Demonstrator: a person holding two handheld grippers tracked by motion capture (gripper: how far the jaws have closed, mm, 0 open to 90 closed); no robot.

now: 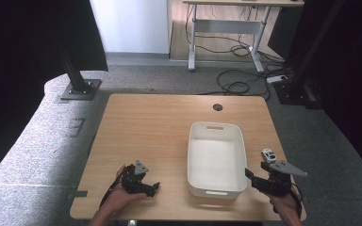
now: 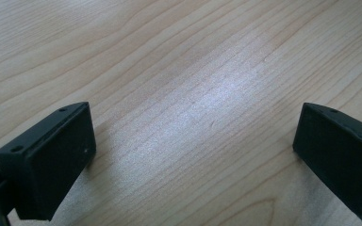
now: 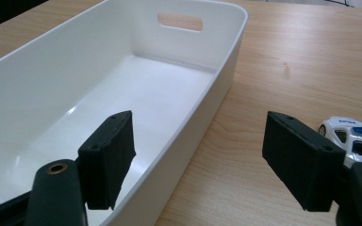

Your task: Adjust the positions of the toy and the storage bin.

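A white plastic bin (image 1: 215,141) with handle slots stands empty on the right half of the wooden table (image 1: 146,127). A small white toy police car (image 1: 268,154) sits on the table just right of the bin. My right gripper (image 1: 258,170) is open at the bin's near right corner. In the right gripper view (image 3: 198,150), its left jaw hangs over the bin's (image 3: 184,42) inside and its right jaw is next to the car (image 3: 353,136). My left gripper (image 1: 153,186) rests open near the front edge, with bare wood between its jaws (image 2: 193,141).
A round cable hole (image 1: 218,107) lies near the table's far edge. Beyond the table are carpeted floor, black frame posts (image 1: 78,80), a desk (image 1: 226,28) and loose cables (image 1: 238,84). The table's left half is bare wood.
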